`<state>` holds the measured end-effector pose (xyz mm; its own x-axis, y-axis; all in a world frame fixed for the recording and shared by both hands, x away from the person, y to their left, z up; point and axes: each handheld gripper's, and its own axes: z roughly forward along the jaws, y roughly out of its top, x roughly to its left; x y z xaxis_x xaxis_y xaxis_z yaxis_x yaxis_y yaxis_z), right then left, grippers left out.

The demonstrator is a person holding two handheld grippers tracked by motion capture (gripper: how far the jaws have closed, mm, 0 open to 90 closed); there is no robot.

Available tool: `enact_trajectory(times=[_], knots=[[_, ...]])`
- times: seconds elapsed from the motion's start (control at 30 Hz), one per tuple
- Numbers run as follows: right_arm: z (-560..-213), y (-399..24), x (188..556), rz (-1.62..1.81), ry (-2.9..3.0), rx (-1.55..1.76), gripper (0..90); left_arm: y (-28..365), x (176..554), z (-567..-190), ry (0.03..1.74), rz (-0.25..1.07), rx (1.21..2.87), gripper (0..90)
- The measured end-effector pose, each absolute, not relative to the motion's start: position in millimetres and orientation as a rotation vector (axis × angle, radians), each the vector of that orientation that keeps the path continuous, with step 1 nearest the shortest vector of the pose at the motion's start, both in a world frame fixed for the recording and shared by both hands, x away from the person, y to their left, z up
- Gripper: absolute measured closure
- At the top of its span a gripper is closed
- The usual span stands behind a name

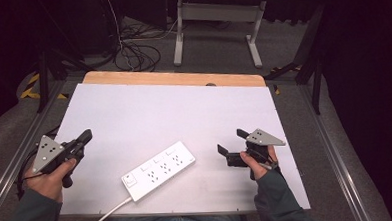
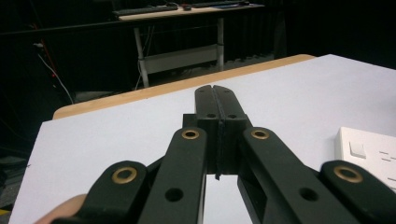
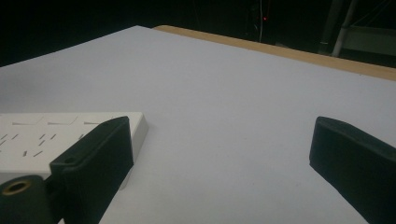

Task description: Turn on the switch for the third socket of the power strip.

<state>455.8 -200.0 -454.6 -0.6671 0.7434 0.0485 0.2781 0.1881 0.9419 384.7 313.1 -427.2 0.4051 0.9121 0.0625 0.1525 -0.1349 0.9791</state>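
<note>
Two tongs: left gripper (image 1: 87, 135) pressed together on nothing; right gripper (image 1: 230, 143) spread wide, empty.
Power strip (image 1: 159, 170): flat on the white table (image 1: 134, 113), between both hands, near the front edge, touched by neither.
Cord (image 1: 108, 213): trails off the front edge.
Risk: a one-ended grab would likely swing the strip; the cord could drag it back.

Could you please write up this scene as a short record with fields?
surface: white board on a wooden table
main object: white power strip lying flat near the front edge, its cable trailing off the front
left tool: jaws shut with nothing between them, left of the strip
right tool: jaws wide open and empty, right of the strip
contact: neither tool touches the strip
</note>
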Motion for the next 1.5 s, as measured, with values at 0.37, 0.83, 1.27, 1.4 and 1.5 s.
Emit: enact_trajectory(times=[0.37,0.83,1.27,1.4,1.5], knots=[[-454.7,-199.9,455.7,1.483,2.050,0.951,6.9,308.7,386.8,-427.9,0.953,0.860,1.597,89.9],[-454.9,-200.6,455.0,1.484,2.052,0.948,6.9,302.9,394.0,-430.1,0.952,0.830,1.619,90.0],[-454.9,-200.9,454.3,1.485,2.052,0.947,6.8,293.5,399.9,-432.5,0.928,0.809,1.656,90.0],[-455.1,-200.1,454.1,1.478,2.055,0.943,6.8,288.7,402.4,-431.2,0.908,0.811,1.675,90.0],[-454.9,-200.3,454.1,1.478,2.054,0.944,6.8,286.3,403.1,-430.9,0.900,0.807,1.674,90.0]])
